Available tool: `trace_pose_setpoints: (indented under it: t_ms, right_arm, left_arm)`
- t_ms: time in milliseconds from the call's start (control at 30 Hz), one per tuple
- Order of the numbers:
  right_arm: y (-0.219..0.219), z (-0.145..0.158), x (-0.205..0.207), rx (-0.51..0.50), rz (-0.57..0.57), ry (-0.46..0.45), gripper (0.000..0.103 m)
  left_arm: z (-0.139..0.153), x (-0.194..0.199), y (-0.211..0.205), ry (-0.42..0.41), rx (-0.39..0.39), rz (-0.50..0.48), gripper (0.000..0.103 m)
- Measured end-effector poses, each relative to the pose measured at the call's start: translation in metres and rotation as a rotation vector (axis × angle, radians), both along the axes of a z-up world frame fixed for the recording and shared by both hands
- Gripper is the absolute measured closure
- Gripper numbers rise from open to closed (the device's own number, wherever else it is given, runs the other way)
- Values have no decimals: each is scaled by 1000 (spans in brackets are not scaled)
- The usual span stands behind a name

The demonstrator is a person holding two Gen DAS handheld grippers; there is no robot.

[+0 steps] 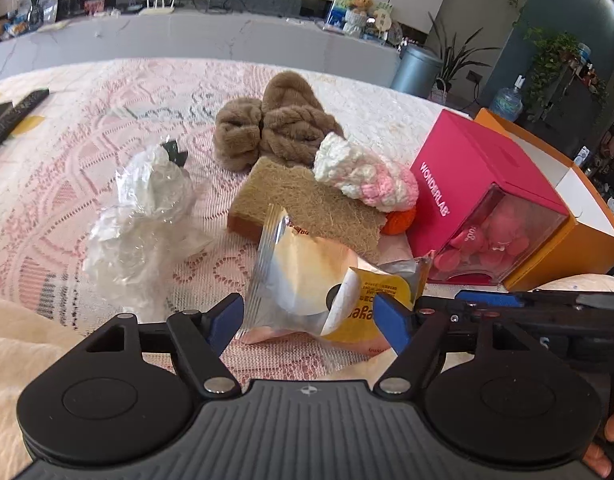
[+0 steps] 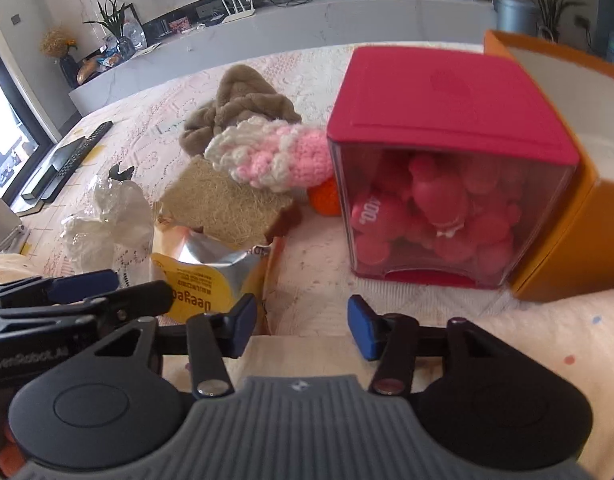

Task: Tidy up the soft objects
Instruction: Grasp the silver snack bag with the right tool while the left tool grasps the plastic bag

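1. The left gripper (image 1: 311, 322) has its blue-padded jaws spread wide, one on each side of a snack packet (image 1: 307, 280). The packet sits in the gap, but whether either pad touches it cannot be told.
2. The right gripper (image 2: 301, 326) has its jaws parted with nothing between them; only the lace tablecloth (image 2: 307, 272) shows in the gap. The packet's yellow and silver end (image 2: 205, 276) lies just beside its left finger.
3. The two tools sit side by side near the front edge of the table, each showing at the margin of the other's view.
4. Behind the packet lies a flat brown scrubbing sponge (image 1: 307, 204), and the packet overlaps its near edge.
5. A white and pink crocheted piece (image 1: 367, 178) rests on the far right corner of the sponge, with a small orange knitted ball (image 1: 401, 220) tucked under it.
6. A brown furry bundle (image 1: 273, 128) lies farther back, touching the sponge's far edge.
7. A crumpled clear plastic bag (image 1: 143, 224) lies left of the sponge, apart from it.
8. A pink box (image 2: 447, 160) with a clear front full of pink shapes stands on the right, against an orange box (image 2: 567, 240).
9. A remote control (image 2: 73, 160) lies near the far left edge.
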State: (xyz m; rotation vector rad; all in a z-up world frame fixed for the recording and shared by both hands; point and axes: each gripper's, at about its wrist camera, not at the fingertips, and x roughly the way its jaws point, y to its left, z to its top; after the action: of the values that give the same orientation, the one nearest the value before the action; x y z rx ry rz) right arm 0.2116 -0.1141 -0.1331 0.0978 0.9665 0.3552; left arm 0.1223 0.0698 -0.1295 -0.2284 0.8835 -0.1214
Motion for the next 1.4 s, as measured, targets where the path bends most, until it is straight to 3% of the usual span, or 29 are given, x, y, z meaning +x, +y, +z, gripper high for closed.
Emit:
trace_pose_setpoints:
  t_ms: [233, 267, 333, 400, 567, 633, 667, 833, 1000, 1100, 1267, 1400]
  right_arm:
    - [1, -6, 1, 6, 11, 0, 53]
    - [0, -6, 1, 12, 10, 1, 53]
    - [-1, -5, 1, 24, 10, -3, 53]
    - [0, -3, 1, 31, 18, -14, 53]
    - [1, 3, -3, 51, 41, -41, 50]
    - [1, 5, -5, 58, 50, -53, 46]
    - [2, 6, -4, 71, 63, -53, 38]
    - [16, 6, 2, 75, 116, -67, 32]
    - [34, -9, 18, 85, 159, -1, 26]
    - [38, -14, 26, 114, 164, 25, 22]
    - [46, -17, 32, 133, 164, 37, 23]
    - [46, -21, 31, 141, 153, 50, 29]
  left_arm:
    - [-11, 14, 12, 40, -62, 79, 16]
    - [-12, 13, 14, 40, -71, 83, 19]
    - [-12, 14, 14, 44, -90, 60, 43]
    - [-10, 12, 10, 33, -70, 38, 58]
    - [-6, 10, 8, 30, -66, 27, 68]
    - [2, 4, 8, 17, -55, 26, 61]
    - [6, 0, 8, 3, -44, 29, 56]
    - [33, -20, 16, -91, 66, 96, 35]
    - [43, -22, 26, -138, 193, 192, 20]
    - [38, -7, 36, -60, 220, 224, 19]
    - [19, 10, 52, 29, 190, 265, 20]
    - [8, 17, 55, 72, 163, 276, 26]
